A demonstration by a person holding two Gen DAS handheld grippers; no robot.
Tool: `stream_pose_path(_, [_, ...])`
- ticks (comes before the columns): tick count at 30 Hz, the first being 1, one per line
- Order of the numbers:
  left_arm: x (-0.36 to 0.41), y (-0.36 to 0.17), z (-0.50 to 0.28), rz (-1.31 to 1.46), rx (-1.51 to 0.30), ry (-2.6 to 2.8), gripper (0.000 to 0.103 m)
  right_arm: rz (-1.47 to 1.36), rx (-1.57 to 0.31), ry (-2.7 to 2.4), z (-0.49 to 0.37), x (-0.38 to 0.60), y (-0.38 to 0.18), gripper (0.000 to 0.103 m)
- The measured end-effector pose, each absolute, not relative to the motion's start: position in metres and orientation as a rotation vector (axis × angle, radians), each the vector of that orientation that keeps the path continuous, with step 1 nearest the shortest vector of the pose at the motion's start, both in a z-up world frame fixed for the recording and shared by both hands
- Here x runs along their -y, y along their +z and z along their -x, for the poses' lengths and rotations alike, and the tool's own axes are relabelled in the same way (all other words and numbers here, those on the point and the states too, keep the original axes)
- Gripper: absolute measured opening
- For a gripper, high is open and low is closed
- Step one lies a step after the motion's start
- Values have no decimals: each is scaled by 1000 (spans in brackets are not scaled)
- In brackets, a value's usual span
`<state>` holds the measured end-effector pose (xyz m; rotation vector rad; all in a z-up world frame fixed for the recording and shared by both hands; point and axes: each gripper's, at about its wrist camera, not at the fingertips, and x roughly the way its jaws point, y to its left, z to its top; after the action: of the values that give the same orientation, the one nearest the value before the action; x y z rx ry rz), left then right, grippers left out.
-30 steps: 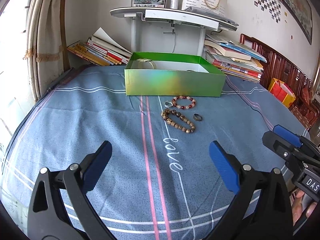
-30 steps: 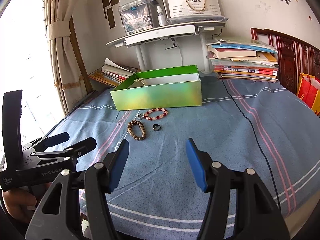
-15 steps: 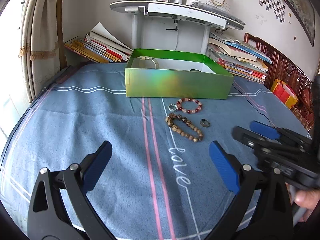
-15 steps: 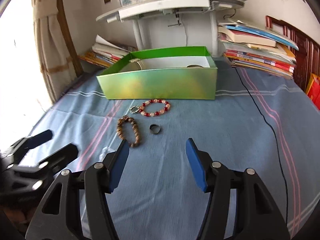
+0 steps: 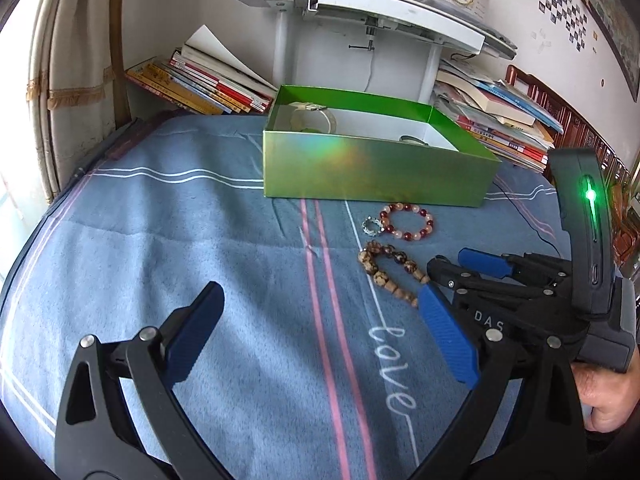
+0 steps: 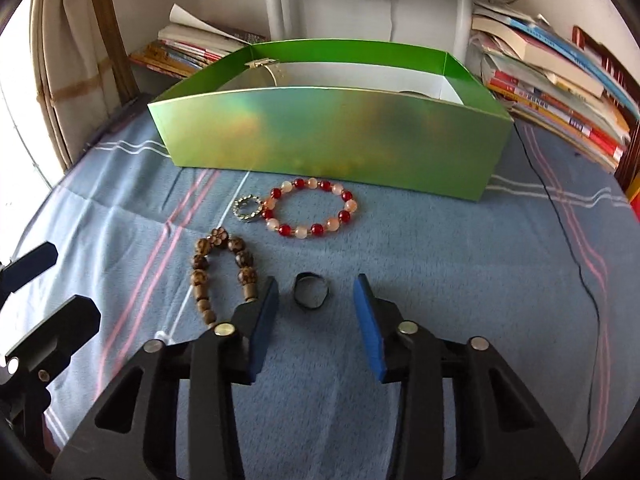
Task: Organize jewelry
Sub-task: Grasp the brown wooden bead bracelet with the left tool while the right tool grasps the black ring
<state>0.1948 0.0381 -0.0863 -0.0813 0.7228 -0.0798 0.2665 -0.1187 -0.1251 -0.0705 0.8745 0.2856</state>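
Your right tool [image 6: 316, 312] is wide open, empty, and the dark ring [image 6: 309, 291] lies dead ahead between its pads, lower centre of frame. Left tool [image 5: 320, 336] is open, empty, farther off.

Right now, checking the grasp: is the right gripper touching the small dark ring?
Apart. The right wrist view shows blue cloth between the small dark ring and both pads of the right gripper.

Stacked books [image 6: 560, 92], curtain [image 5: 76, 80], white shelf [image 5: 360, 4].
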Motion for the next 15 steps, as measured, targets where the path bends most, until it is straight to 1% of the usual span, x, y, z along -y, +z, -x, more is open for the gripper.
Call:
stream_pose_path(1, [-37,-87,-197,80,-726,-84,97,82,-873,280,-267,119,-125,30])
stream_pose_path(2, [-35,-88,-200,78,-729,-88,97,82,-872,284,-267,119,-125,19])
stream_pose_path(10, [-13,-96,-229,37,-775,-135,96,-16,-843,298,-254,148,-118,19])
stream_pose_path(12, [-8,-99,-239,26,-784,-133,90,-37,-833,306,-247,157,-115,19])
stream_pose_path(14, [-4,-102,-249,9,-813,-129,76,-47,-826,302,-239,166,-111,19])
stream_pose_path(15, [-4,-103,-251,5,-821,-128,73,-50,-822,301,-236,168,-109,19])
